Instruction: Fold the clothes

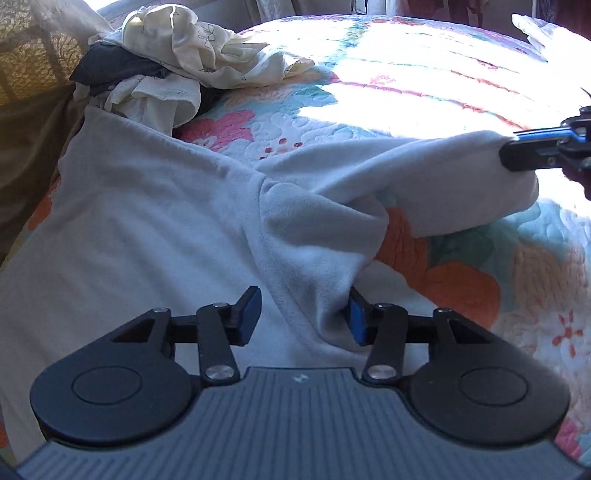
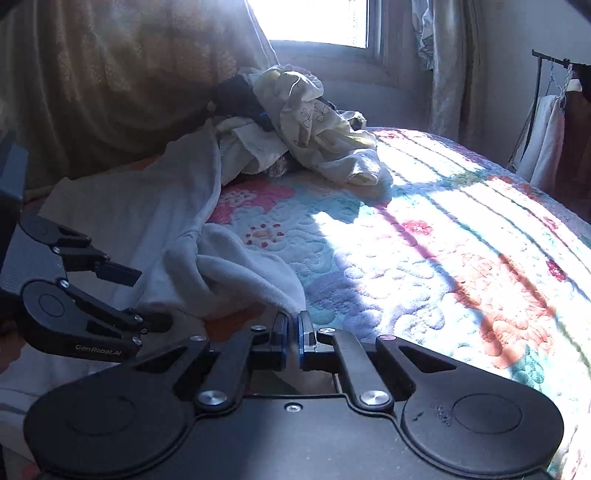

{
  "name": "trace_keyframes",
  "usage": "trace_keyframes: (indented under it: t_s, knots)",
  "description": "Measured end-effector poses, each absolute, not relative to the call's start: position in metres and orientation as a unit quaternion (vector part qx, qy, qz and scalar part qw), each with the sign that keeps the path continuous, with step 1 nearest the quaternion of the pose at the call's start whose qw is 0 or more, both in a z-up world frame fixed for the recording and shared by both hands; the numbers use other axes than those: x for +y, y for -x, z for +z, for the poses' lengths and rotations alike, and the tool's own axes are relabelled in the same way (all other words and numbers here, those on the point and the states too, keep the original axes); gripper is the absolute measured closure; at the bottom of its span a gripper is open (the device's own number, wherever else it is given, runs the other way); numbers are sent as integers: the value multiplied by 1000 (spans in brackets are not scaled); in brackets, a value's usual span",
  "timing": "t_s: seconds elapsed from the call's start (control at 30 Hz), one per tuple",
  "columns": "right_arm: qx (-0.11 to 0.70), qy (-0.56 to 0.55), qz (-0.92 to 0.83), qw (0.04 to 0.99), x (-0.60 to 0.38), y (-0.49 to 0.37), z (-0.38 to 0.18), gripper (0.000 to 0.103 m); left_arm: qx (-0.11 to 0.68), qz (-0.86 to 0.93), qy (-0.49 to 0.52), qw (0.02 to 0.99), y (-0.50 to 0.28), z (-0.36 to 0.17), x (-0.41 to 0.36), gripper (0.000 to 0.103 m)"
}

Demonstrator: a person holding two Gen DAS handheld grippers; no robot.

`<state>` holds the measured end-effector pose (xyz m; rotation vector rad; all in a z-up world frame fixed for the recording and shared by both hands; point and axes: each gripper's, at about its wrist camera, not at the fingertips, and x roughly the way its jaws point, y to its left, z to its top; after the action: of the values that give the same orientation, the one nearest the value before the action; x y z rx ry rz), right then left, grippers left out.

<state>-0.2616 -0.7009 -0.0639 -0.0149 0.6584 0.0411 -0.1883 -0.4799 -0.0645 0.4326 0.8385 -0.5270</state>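
- Your floral quilt (image 1: 424,92) carries everything.
- The pale fleece garment (image 1: 147,229) lies across its near left side.
- Your right gripper (image 2: 294,328) pinches the sleeve end.
- Your left gripper (image 1: 301,314) stands half-open astride a fold, gripping nothing.

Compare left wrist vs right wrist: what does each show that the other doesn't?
Left wrist only: the left gripper head-on, jaws open around a ridge of the white fleece garment.

Right wrist only: the window, the clothes rack, and the right gripper shut on the garment's sleeve end.

Both: the garment, the floral quilt, the pile of unfolded clothes, the curtain.
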Motion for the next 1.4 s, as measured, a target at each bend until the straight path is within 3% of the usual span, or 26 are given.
trace_keyframes:
  t_s: [0.03,0.4,0.67,0.83,0.9,0.93,1.0,1.03,1.07,1.1,1.23,1.4]
  knots:
    - [309,0,10,951,-708,269,-56,98,398,-244,-201,861,188,-63,-476,67]
    - [245,9,-164,955,-777,325,48,98,414,-219,-146,872,175,-51,-454,69]
    - [239,41,-190,951,-807,311,57,98,407,-260,-140,864,182,-44,-458,69]
    - [248,70,-209,943,-838,277,51,97,389,-317,-157,850,197,-41,-487,40]
    - [250,52,-206,945,-855,262,40,88,374,-322,-182,851,204,-41,-498,37]
    - [264,24,-223,938,-860,258,34,74,364,-325,-194,851,208,-41,-501,36]
    - [259,-13,-231,938,-859,264,23,72,346,-330,-219,850,214,-41,-509,33]
    - [256,-32,-234,937,-859,268,17,64,341,-330,-225,851,215,-42,-510,33]
    - [254,-42,-231,938,-856,273,11,49,344,-333,-223,849,213,-42,-512,33]
    - [252,-52,-228,939,-853,277,5,45,347,-335,-221,848,211,-43,-513,33]
    - [302,-71,-220,925,-852,287,-27,43,359,-344,-213,841,201,-45,-520,33]
    - [340,-234,-174,894,-876,284,-80,43,333,-372,-221,838,195,-45,-559,34]
